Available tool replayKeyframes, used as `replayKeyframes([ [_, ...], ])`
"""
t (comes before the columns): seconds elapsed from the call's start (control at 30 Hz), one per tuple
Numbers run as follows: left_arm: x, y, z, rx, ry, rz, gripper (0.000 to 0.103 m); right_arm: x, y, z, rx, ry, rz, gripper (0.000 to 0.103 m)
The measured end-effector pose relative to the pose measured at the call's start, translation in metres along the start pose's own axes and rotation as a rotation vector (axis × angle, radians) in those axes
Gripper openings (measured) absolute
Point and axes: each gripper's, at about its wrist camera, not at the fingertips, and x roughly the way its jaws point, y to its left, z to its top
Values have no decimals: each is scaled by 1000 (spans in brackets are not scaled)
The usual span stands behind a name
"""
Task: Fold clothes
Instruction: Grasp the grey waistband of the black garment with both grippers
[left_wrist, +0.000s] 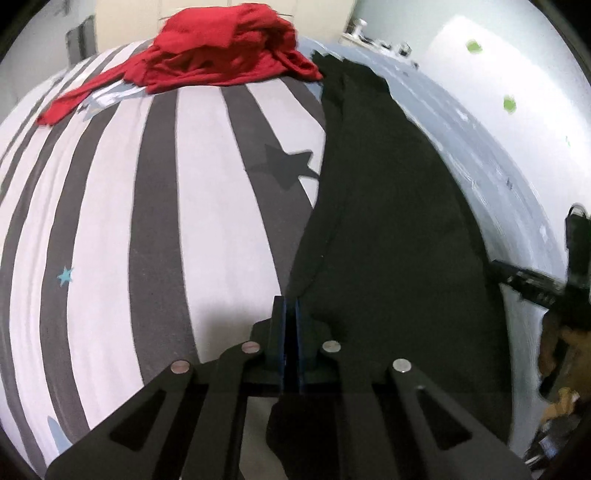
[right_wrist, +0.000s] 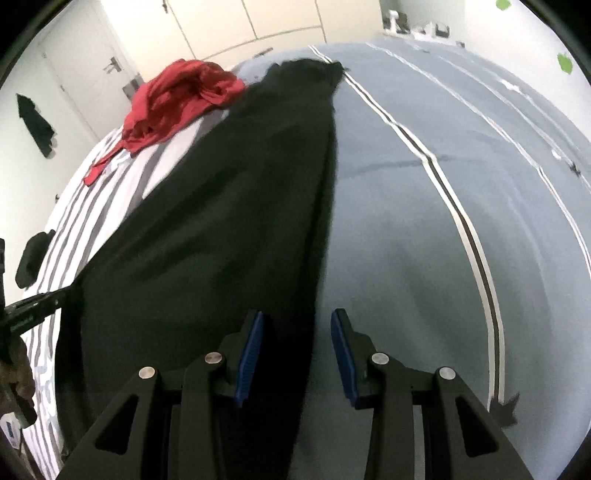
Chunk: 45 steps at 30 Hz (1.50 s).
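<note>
Fingers (left_wrist: 291, 332) pinch black garment (left_wrist: 388, 221) on striped bed (left_wrist: 207, 184).

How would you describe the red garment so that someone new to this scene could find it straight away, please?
Start from the bed with its grey-and-white striped cover. At its far end, left of the long black garment laid out flat, lies the red garment. It is the only red thing there and the only one crumpled in a heap.

The black left gripper (left_wrist: 291, 321) has its blue-padded jaws pressed together, while the matching right gripper (right_wrist: 297, 354) holds its jaws wide apart.
</note>
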Motion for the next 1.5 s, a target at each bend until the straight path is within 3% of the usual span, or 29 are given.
replayKeyframes([
  [0.07, -4, 0, 0, -23, 13, 2, 10, -3, -4, -8, 18, 9, 2, 35],
  [0.13, -23, 5, -5, -65, -23, 17, 27, -12, -6, -17, 30, 4, 9, 35],
  [0.23, -54, 12, -18, -115, -87, 43, 33, -29, -2, -34, 22, 2, 22, 35],
  [0.33, -84, 13, -47, -139, -100, 57, 33, -48, 6, -60, 14, 12, 52, 35],
  [0.5, -122, -6, -123, -126, -41, 84, 34, -83, 32, -110, -40, -14, 86, 35],
  [0.57, -135, -13, -150, -143, -22, 86, 39, -91, 41, -131, -57, -8, 104, 35],
  [0.63, -143, -23, -181, -163, 6, 100, 45, -96, 49, -153, -65, 16, 121, 35],
  [0.8, -156, -53, -243, -131, 16, 146, 47, -109, 61, -211, -81, 52, 145, 35],
  [0.9, -159, -58, -274, -129, 13, 135, 47, -119, 67, -247, -100, 58, 147, 35],
  [1.27, -182, -78, -357, -27, -50, 86, 52, -159, 63, -358, -17, 15, 116, 39],
  [1.5, -180, -80, -387, -42, -78, 73, 54, -167, 60, -384, -1, -30, 166, 41],
])
